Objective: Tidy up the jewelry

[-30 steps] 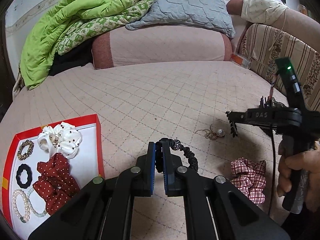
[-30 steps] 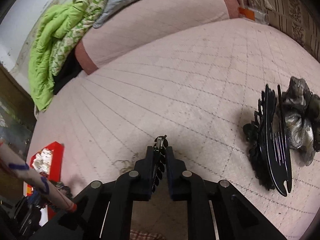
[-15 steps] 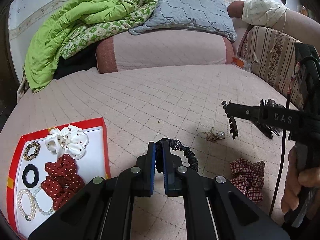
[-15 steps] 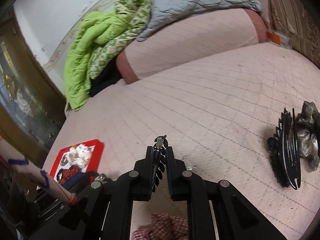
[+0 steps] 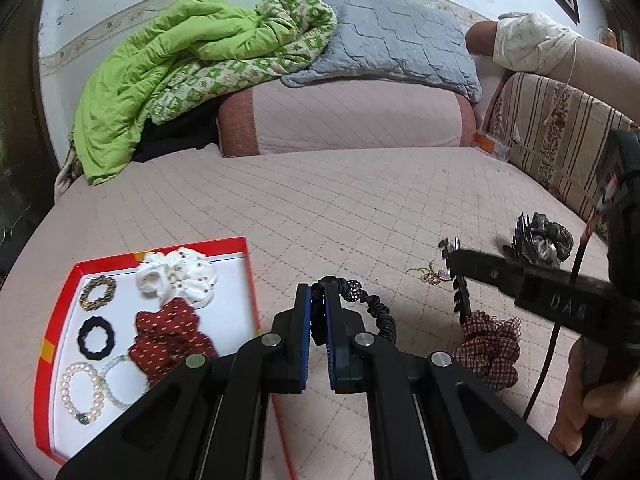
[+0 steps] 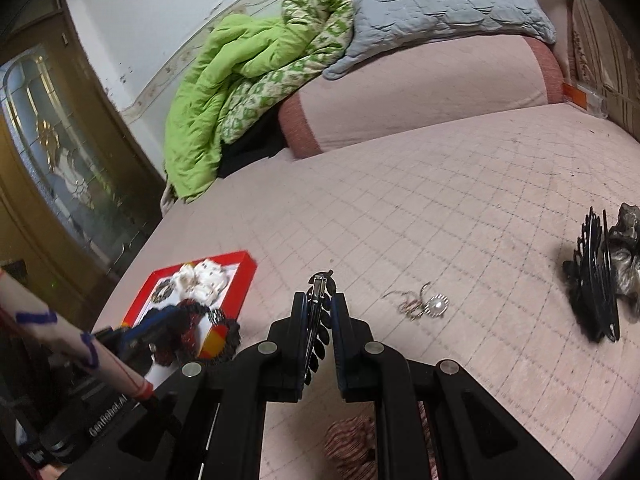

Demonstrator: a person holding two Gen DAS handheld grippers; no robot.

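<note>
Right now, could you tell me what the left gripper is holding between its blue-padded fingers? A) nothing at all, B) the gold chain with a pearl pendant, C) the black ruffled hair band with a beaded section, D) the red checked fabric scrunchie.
C: the left gripper is shut on the black ruffled hair band with a beaded section, which loops out to its right, above the pink quilted bed cover.

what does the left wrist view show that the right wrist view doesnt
Only the left wrist view: the pearl bracelet and black ring scrunchie in the red tray, and the left gripper shut on a black beaded hair tie.
Only the right wrist view: the glazed wooden door.
Both: the right gripper holding a black hair clip, the pearl pendant chain, and the green blanket.
</note>
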